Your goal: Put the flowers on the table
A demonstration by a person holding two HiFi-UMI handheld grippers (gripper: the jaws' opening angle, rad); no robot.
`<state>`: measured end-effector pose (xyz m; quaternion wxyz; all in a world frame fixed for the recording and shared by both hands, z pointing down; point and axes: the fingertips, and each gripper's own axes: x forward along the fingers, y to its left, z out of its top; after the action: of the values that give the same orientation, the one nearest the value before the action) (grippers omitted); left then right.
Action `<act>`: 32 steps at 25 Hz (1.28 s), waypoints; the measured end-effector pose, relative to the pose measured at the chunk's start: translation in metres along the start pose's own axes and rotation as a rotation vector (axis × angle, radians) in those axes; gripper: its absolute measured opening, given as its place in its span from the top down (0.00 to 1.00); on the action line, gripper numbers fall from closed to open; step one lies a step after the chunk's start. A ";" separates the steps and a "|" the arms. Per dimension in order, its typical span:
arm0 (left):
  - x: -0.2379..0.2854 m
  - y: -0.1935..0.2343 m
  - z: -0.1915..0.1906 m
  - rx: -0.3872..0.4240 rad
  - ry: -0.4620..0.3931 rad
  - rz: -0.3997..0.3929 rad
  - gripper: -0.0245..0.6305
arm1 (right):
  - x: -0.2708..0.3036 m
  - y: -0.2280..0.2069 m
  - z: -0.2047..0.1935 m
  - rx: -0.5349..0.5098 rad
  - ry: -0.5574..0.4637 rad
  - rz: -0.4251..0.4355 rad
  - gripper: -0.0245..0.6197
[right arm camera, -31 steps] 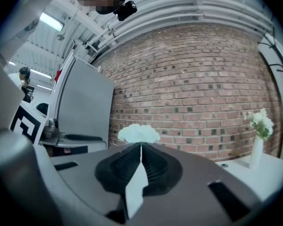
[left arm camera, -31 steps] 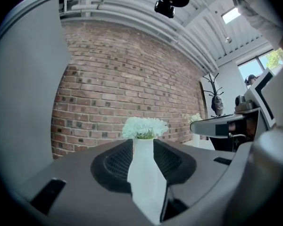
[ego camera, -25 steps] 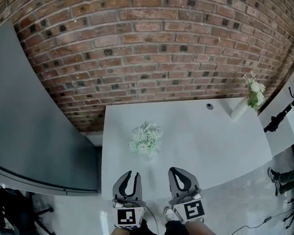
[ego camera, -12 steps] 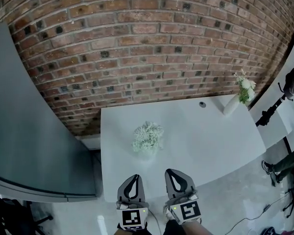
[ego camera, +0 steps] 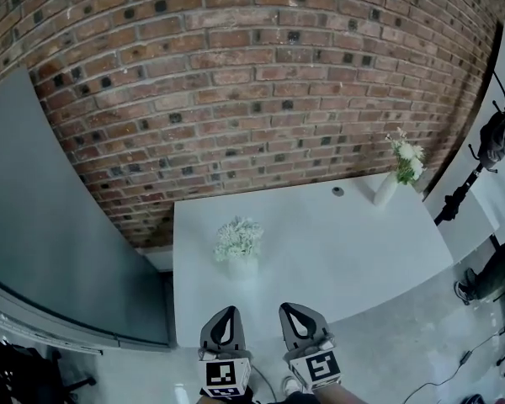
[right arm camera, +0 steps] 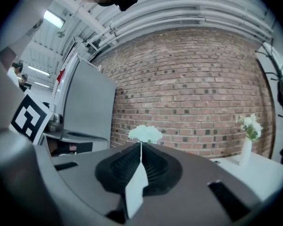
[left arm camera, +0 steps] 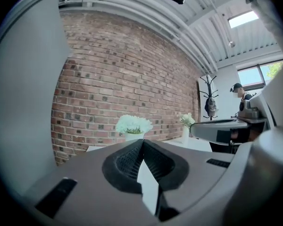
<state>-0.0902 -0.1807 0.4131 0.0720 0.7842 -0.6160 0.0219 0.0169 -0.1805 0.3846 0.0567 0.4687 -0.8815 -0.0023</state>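
Ahead of the left gripper (ego camera: 226, 311) and right gripper (ego camera: 291, 310), both closed tight and empty, stood the flowers (ego camera: 238, 237), seemingly light and crushable, best taken by their stiff white pot (ego camera: 241, 267).

Left tongs (ego camera: 227, 311): jaws stood apart a second ago, now closed tip to tip, nothing between them. Both left and right tongs (ego camera: 289, 308) sit slightly lower in head view. Table (ego camera: 337, 242) has shifted up-frame.
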 end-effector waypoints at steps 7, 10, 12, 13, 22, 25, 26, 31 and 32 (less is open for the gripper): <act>-0.029 -0.060 -0.001 0.008 -0.005 0.108 0.95 | -0.049 -0.011 0.002 -0.009 -0.054 0.147 0.94; -0.039 -0.075 -0.004 0.005 -0.001 0.161 0.95 | -0.061 -0.017 0.002 0.013 -0.063 0.193 0.94; -0.045 -0.086 -0.006 0.009 0.006 0.178 0.95 | -0.067 -0.020 0.001 0.017 -0.067 0.215 0.94; -0.047 -0.090 -0.007 0.011 0.010 0.185 0.95 | -0.070 -0.020 -0.001 0.018 -0.065 0.224 0.94; -0.045 -0.083 0.013 -0.002 -0.005 0.209 0.95 | -0.067 -0.017 0.007 0.046 -0.067 0.213 0.94; -0.051 -0.077 0.012 -0.010 -0.002 0.203 0.95 | -0.067 -0.010 0.005 0.058 -0.044 0.200 0.94; -0.051 -0.076 0.012 -0.013 -0.001 0.199 0.95 | -0.066 -0.009 0.004 0.057 -0.033 0.195 0.94; -0.058 -0.075 0.005 -0.021 0.025 0.148 0.95 | -0.064 0.001 0.003 0.051 -0.003 0.170 0.94; -0.058 -0.075 0.005 -0.020 0.027 0.135 0.95 | -0.064 0.003 0.004 0.051 0.000 0.167 0.94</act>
<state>-0.0314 -0.1077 0.3947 0.0863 0.7399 -0.6665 0.0310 0.0490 -0.1262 0.3743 0.0446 0.3948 -0.9173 0.0250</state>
